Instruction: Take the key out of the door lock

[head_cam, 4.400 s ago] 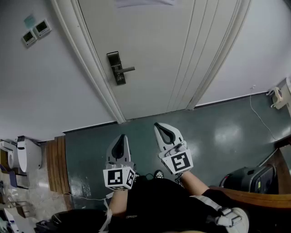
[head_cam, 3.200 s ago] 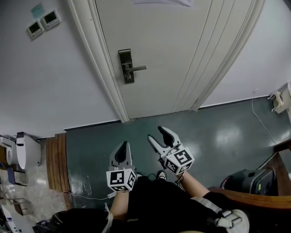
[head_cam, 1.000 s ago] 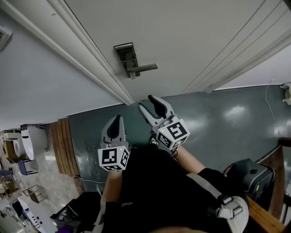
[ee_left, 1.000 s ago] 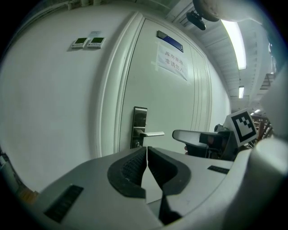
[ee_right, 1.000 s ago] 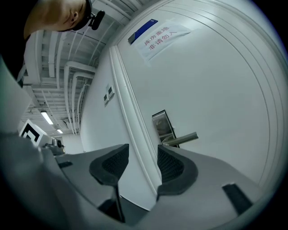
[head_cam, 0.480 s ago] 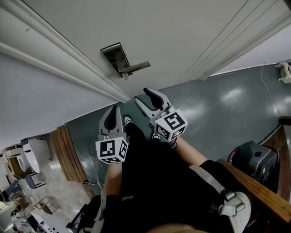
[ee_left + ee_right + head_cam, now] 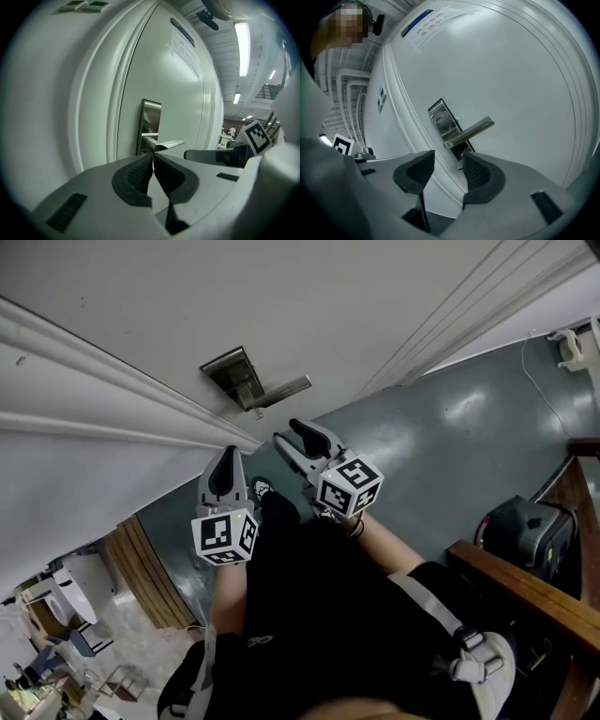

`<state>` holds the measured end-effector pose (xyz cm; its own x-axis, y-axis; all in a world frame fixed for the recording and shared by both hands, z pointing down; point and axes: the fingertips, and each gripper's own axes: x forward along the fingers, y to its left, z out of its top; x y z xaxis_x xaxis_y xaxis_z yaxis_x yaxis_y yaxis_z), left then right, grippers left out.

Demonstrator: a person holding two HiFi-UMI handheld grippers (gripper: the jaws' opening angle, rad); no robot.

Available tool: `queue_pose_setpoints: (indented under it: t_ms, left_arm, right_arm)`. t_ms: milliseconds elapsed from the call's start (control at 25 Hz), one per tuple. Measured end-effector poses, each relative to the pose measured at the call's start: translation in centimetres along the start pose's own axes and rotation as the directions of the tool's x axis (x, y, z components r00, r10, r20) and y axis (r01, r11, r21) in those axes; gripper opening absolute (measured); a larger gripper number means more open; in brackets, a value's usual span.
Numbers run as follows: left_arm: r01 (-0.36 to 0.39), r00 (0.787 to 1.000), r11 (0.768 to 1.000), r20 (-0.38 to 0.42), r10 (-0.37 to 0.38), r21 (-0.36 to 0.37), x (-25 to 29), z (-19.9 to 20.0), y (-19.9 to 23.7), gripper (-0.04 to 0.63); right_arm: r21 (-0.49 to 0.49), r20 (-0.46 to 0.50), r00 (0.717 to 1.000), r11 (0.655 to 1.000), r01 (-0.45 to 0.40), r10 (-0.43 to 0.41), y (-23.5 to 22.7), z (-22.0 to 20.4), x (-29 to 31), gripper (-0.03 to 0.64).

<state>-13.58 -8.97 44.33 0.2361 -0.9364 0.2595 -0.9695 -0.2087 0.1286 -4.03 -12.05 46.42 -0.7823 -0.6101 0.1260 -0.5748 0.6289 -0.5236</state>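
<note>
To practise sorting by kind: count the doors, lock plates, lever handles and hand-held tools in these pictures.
Door: 1
Lock plate: 1
Lever handle: 1
Tools: 2, the left tool and the right tool
Total: 5

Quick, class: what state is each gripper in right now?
Left gripper: jaws shut, holding nothing.
Right gripper: jaws open, holding nothing.

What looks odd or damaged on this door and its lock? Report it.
Nothing stands out. The lock plate sits straight on the door, its lever looks intact, and no damage or mess shows around them.
</note>
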Motion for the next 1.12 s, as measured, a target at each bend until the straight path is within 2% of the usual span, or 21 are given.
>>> queue_pose_setpoints:
  t_ms: [320, 560, 760, 960, 1120]
  left_arm:
    - [0.031, 0.999, 0.999, -0.04, -0.032, -0.022, 1.9, -1.7, 2.2, 0.026]
    - [0.05, 0.997, 0.998, -0.064, -0.052, -0.029, 2.8, -2.9, 3.1, 0.026]
    - [0.069, 0.994, 0.997, -0.077, -0.072, -0.037, 3.7, -3.6, 3.8, 0.026]
    - [0.096, 0.991, 0.995, -0.092, -0.099, -0.039, 4.2, -4.1, 3.9, 0.026]
    - [0.107, 0.988, 0.993, -0.105, -0.111, -0.04, 4.6, -4.4, 4.4, 0.026]
  right_arm:
    - [0.086, -0.021, 0.999, 0.996, 0.038, -0.036, -1.4, -1.5, 2.5, 0.196]
    - [0.111, -0.036, 0.999, 0.993, 0.043, -0.039, -1.4, -2.4, 4.4, 0.193]
    - [0.169, -0.039, 0.998, 0.984, 0.049, -0.043, -1.9, -3.2, 5.9, 0.19]
    - [0.331, -0.017, 0.999, 0.942, 0.048, -0.044, -2.8, -3.8, 7.1, 0.185]
    - [0.447, 0.017, 0.998, 0.893, 0.053, -0.068, -4.1, -4.2, 7.1, 0.112]
